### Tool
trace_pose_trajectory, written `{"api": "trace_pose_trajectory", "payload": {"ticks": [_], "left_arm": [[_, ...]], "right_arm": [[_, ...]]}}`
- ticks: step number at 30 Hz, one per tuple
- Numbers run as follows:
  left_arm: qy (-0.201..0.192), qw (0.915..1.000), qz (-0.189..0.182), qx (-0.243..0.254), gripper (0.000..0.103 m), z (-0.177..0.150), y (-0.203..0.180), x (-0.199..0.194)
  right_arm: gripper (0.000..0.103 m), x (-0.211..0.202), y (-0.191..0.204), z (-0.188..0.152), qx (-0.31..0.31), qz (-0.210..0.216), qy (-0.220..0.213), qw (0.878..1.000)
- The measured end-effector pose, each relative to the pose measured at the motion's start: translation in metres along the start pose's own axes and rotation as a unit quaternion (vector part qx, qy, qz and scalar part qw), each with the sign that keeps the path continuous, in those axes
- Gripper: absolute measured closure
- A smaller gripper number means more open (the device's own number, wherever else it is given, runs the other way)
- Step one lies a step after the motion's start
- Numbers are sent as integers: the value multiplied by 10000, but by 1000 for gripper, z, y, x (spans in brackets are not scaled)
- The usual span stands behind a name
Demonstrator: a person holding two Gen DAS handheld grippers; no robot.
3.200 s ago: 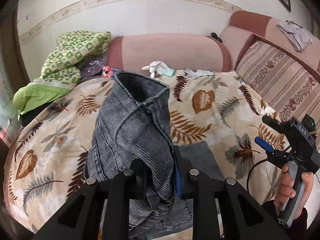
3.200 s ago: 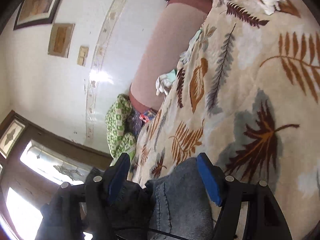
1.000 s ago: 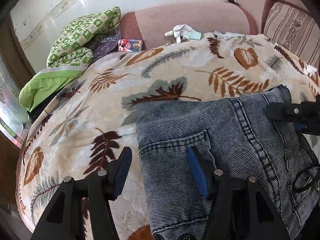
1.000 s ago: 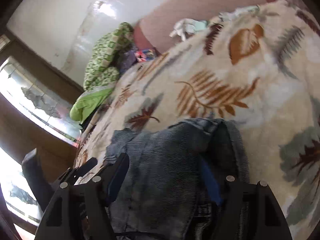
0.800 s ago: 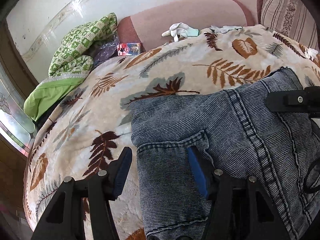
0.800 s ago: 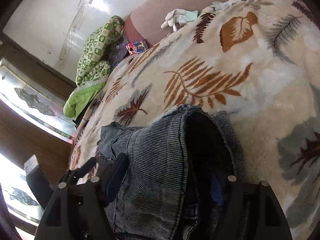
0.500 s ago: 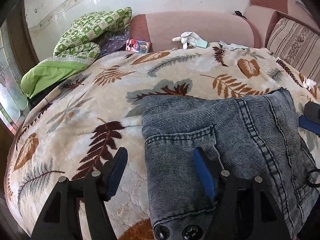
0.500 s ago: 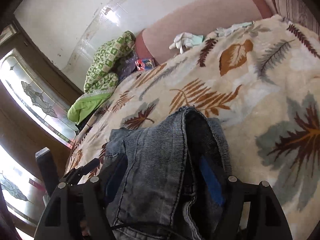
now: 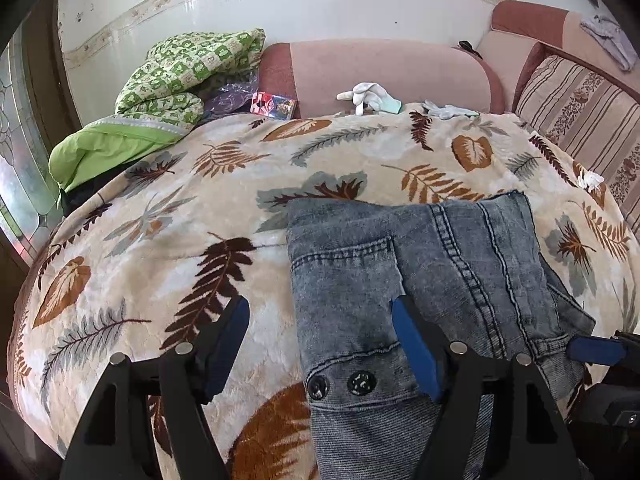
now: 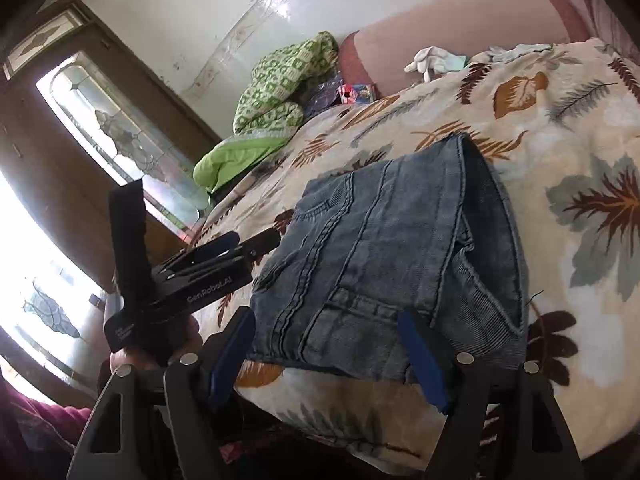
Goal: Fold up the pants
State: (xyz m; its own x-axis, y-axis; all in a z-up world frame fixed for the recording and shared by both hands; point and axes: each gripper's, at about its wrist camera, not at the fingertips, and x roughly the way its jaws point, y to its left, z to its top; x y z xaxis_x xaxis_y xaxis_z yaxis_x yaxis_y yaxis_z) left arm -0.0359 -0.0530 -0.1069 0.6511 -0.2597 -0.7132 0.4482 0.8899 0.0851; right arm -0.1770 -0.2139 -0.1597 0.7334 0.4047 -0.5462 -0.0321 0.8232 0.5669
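Grey denim pants (image 9: 420, 268) lie folded in a compact stack on the leaf-print blanket (image 9: 168, 216), waistband buttons toward me. My left gripper (image 9: 320, 328) is open and empty, its jaws spread over the stack's near left corner. My right gripper (image 10: 326, 340) is open and empty just in front of the pants (image 10: 392, 248), at the blanket's near edge. The left gripper also shows in the right wrist view (image 10: 240, 246) at the stack's left side. A blue pad of the right gripper shows in the left wrist view (image 9: 596, 350).
A green quilt (image 9: 180, 76) is piled at the back left. White gloves (image 9: 370, 94) and a small red packet (image 9: 274, 104) lie by the pink sofa back (image 9: 392, 68). A striped cushion (image 9: 580, 108) is at right. A glass door (image 10: 104, 136) stands left.
About three seconds ago my left gripper held the pants bunched up in the air. Now they lie folded flat, both grippers are open, and both have drawn back toward the near edge.
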Motion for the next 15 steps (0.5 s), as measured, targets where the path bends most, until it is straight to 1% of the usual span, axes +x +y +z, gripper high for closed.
{"api": "trace_pose_trajectory", "payload": {"ticks": [2, 4, 6, 8, 11, 15], "left_arm": [[146, 9999, 18, 13, 28, -7, 0, 6], [224, 9997, 37, 9, 28, -12, -1, 11], [220, 9997, 64, 14, 27, -14, -1, 12], [217, 9996, 184, 80, 26, -15, -3, 15], [314, 9992, 214, 94, 25, -18, -4, 23], [285, 9990, 298, 191, 25, -20, -8, 25]], "right_arm": [[26, 9, 0, -4, -89, -132, 135, 9998], [26, 15, -5, -5, -15, -131, 221, 9997], [26, 18, -11, -5, 92, -73, 255, 9996], [26, 20, -16, -5, 139, -25, 264, 9996], [26, 22, -19, -6, 128, 2, 269, 9996], [26, 24, -20, -7, 45, -20, 272, 9996]]}}
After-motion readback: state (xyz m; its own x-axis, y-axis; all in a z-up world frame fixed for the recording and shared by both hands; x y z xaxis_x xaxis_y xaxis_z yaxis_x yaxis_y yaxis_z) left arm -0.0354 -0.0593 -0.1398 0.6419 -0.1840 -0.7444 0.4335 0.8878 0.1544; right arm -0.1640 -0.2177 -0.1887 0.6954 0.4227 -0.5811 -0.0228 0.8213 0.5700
